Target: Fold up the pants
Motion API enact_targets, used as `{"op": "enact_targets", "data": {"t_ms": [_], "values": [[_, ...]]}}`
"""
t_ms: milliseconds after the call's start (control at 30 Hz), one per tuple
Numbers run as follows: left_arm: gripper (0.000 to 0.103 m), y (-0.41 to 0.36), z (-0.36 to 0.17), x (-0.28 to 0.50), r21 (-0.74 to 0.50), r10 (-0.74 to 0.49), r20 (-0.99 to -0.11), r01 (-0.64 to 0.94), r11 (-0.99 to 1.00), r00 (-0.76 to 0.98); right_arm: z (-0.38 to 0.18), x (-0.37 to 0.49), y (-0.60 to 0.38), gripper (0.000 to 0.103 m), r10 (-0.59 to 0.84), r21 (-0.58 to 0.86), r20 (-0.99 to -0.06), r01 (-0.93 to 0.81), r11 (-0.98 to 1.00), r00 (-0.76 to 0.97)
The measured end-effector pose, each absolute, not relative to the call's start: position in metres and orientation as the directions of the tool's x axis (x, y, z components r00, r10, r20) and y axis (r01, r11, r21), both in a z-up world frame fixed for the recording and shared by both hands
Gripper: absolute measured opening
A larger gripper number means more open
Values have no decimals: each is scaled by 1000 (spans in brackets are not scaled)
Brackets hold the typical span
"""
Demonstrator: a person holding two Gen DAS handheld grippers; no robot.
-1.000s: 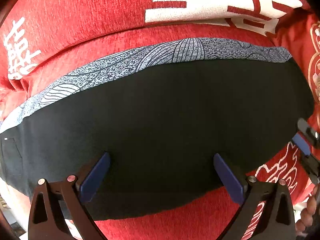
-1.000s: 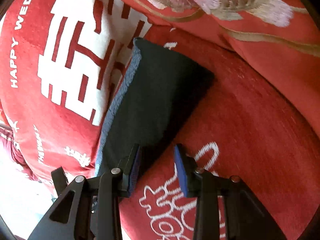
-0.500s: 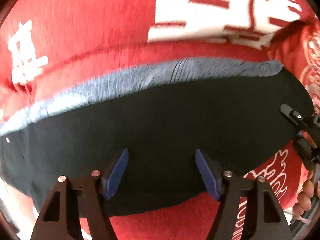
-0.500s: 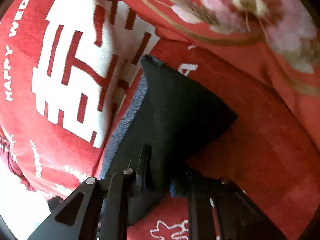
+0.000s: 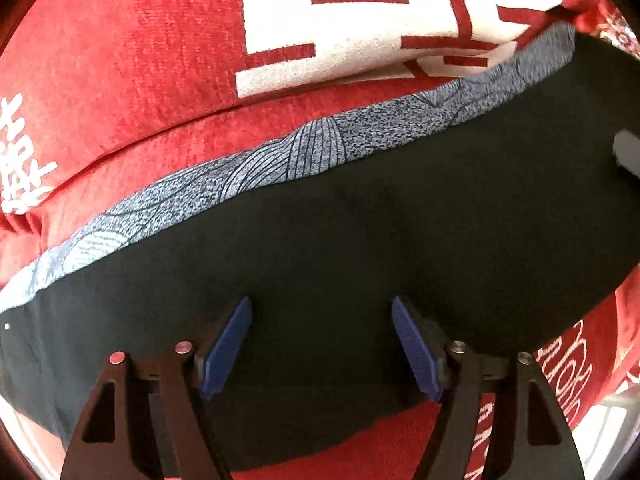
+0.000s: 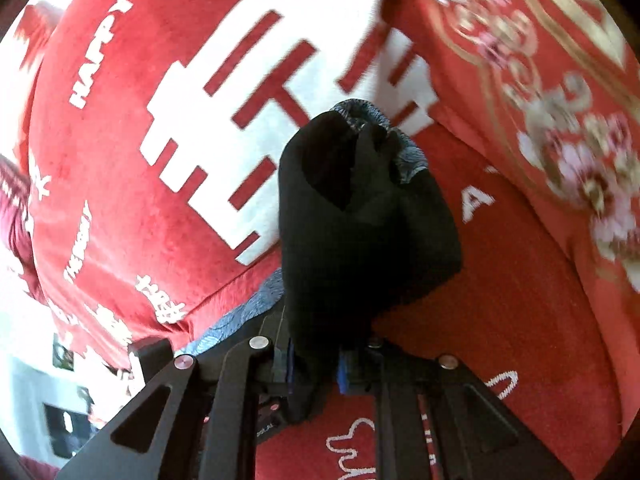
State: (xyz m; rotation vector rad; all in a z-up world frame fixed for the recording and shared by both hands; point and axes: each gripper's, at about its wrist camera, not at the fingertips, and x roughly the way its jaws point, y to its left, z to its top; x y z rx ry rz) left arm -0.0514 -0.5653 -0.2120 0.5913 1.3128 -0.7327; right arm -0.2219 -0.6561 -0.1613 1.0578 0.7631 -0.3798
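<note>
Left wrist view, left to right: red plush blanket [image 5: 120, 60] with white characters, then the black pants [image 5: 360, 248] lying flat across it, already doubled lengthwise by the look of it, with the blue-grey patterned strip [image 5: 312, 148] showing along the far edge. Left gripper [image 5: 322, 344] points straight down over the middle of the pants, near their front edge. Jaws are spread and opening; black cloth lies under and between the blue pads [image 5: 226, 346], but they aren't pressing it. At the far right of this view the cloth rises off the blanket, next to a blurred grey shape I can't identify.

Right wrist view: blanket again on the left, floral red bedding [image 6: 560, 120] on the right. In the centre, the right gripper [image 6: 314, 368] is pressed together on one end of the pants, holding it bunched and raised off the blanket, patterned strip peeking out at the top.

Progress, my read: lengthwise fold done, crosswise fold just started. Left to do: carry the lifted end over to the other end, lay it down, align edges, flatten. Left gripper looks placed to pin the fold line.
</note>
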Motion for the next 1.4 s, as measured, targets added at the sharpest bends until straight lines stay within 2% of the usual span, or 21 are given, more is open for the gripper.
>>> {"op": "enact_targets", "data": {"t_ms": [267,500,633,767,833,900,933,967,1033,1100,1267,1400], "values": [[76,-519,-172,-20,-172,-277,-960,682,711,47,-110,-190,-612,16,16,502,-762,576,645,647],[76,-432,-146,33,-151,-249,-966,638,755,66,-85,-134,-535,16,-22,342,-807,497,797,590],[76,-359,-141,58,-99,-193,-976,585,805,100,-101,-91,-478,19,-21,245,-850,429,870,527],[76,-304,-150,88,-53,-131,-984,503,863,122,-151,-46,-403,23,-37,107,-913,327,939,405],[76,-288,-157,97,-36,-110,-986,479,877,127,-177,-34,-372,26,-83,17,-938,286,958,336],[76,-273,-160,105,-18,-89,-987,465,885,131,-195,-24,-341,27,-214,-155,-941,231,961,263],[76,-266,-160,110,-19,-87,-988,458,889,128,-200,-23,-324,31,-294,-255,-925,183,950,242],[76,-262,-161,110,-24,-91,-988,453,891,125,-199,-26,-314,38,-310,-280,-919,151,948,245],[76,-260,-155,114,-56,-119,-986,450,891,113,-185,-37,-305,46,-258,-234,-923,116,965,286],[76,-266,-144,114,-129,-184,-980,470,873,73,-169,-49,-309,48,-199,-174,-929,108,979,313],[76,-324,-139,109,-388,-372,-917,545,743,-146,-148,-87,-386,49,6,127,-935,320,939,355],[76,-362,-148,104,-441,-403,-893,573,691,-201,-153,-103,-427,49,88,252,-928,438,863,361]]}}
